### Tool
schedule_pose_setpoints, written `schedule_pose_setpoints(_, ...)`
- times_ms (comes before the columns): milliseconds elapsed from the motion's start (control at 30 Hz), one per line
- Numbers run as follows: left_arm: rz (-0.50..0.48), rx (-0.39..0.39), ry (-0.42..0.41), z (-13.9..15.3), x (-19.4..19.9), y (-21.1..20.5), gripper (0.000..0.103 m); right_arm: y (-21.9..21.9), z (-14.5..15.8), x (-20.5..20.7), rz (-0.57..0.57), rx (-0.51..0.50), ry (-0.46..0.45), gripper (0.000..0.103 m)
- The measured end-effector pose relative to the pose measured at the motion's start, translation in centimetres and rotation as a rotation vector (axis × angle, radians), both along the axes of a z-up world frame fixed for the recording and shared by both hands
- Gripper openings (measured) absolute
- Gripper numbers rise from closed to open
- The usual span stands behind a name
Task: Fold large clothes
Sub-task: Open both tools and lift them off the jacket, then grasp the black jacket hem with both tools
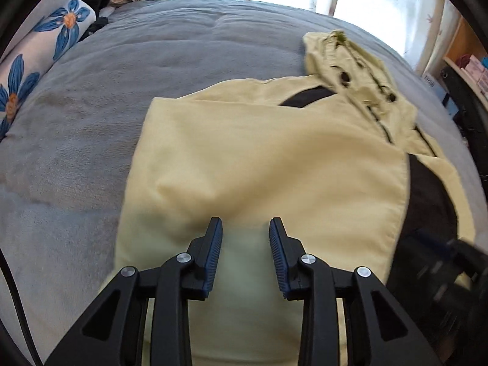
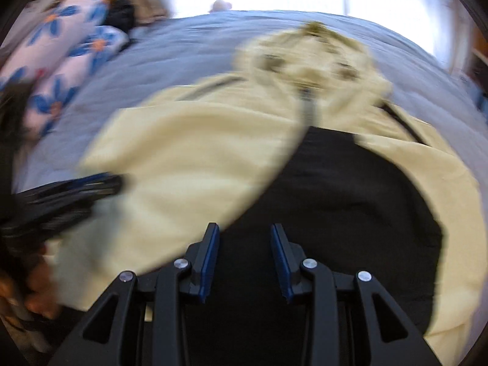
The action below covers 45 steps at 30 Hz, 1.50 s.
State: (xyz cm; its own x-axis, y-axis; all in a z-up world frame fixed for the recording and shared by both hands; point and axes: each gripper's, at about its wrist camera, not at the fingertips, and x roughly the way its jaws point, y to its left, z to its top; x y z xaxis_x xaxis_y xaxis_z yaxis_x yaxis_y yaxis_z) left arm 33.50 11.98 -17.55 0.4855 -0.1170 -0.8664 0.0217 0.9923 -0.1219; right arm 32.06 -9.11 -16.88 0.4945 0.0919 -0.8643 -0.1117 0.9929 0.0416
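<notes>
My left gripper (image 1: 245,228) hangs over the pale yellow jacket (image 1: 259,152), jaws apart w/ nothing in them; right gripper (image 2: 245,233) likewise unclenched above the black lining (image 2: 335,189). Jacket lies mid-bed (image 1: 152,61), hood twd the far edge. Risk: the folded-over left panel could slide back open, since nothing's pinning it.

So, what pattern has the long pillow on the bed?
Blue flowers with orange centres on the white pillow; left wrist view.
</notes>
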Motion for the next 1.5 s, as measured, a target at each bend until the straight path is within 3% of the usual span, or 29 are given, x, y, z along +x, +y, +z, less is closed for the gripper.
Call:
schedule_pose_setpoints(100, 0.008, -0.012, -0.007, -0.5, 0.8, 1.1, 0.030, -5.3, -0.6, 0.7, -0.124, -0.015, 0.016, 0.032)
schedule_pose_setpoints(200, 0.003, -0.015, -0.008, -0.5, 0.9, 1.8, 0.030, -10.7, -0.5, 0.2, -0.229, 0.053, 0.024, 0.030)
schedule_pose_setpoints(233, 0.004, -0.007, -0.010, -0.4, 1.0, 2.0, 0.030, -11.5, -0.5, -0.1, -0.231, 0.079, 0.025, 0.025)
schedule_pose_setpoints(367, 0.015, -0.005, -0.003, -0.3, 0.9, 2.2, 0.032, -11.8, 0.0, -0.7, -0.228, 0.073, 0.022, 0.026)
schedule_pose_setpoints(467, 0.031, -0.006, 0.007, 0.1, 1.0, 1.9, 0.041, -11.0, 0.4, -1.1, -0.230, 0.049, 0.025, 0.028)
schedule_pose_setpoints(567, 0.042, 0.014, -0.001, 1.1, 0.3, 1.9, 0.048, -11.1, 1.0, -1.7, -0.237, 0.089, 0.037, 0.029)
schedule_pose_setpoints(633, 0.045, 0.020, -0.010, 1.9, -0.3, 1.9, 0.049, -11.4, 1.7, -2.6, -0.246, 0.147, 0.046, 0.029)
schedule_pose_setpoints(733, 0.049, 0.024, -0.023, 3.4, -1.5, 2.0, 0.049, -11.3, 3.0, -4.2, -0.251, 0.144, 0.034, 0.030)
schedule_pose_setpoints(1000, 0.073, 0.081, -0.096, 9.1, -7.4, 1.6, 0.054, -10.2, 7.5, -10.1, -0.178, 0.181, -0.020, 0.031)
schedule_pose_setpoints(1133, 0.075, 0.071, -0.142, 12.4, -11.2, 1.6, 0.056, -10.0, 10.6, -14.4, -0.164, 0.191, -0.079, 0.032)
schedule_pose_setpoints(1200, 0.078, 0.080, -0.173, 13.9, -13.3, 1.7, 0.061, -10.0, 11.6, -16.1, -0.158, 0.191, -0.097, 0.037)
schedule_pose_setpoints(1267, 0.080, 0.083, -0.203, 15.4, -15.5, 1.8, 0.065, -10.1, 12.8, -18.4, -0.158, 0.181, -0.123, 0.050)
schedule_pose_setpoints(1500, 0.065, 0.109, -0.311, 19.2, -23.5, 1.8, 0.075, -10.1, 15.2, -24.6, -0.135, 0.142, -0.182, 0.057)
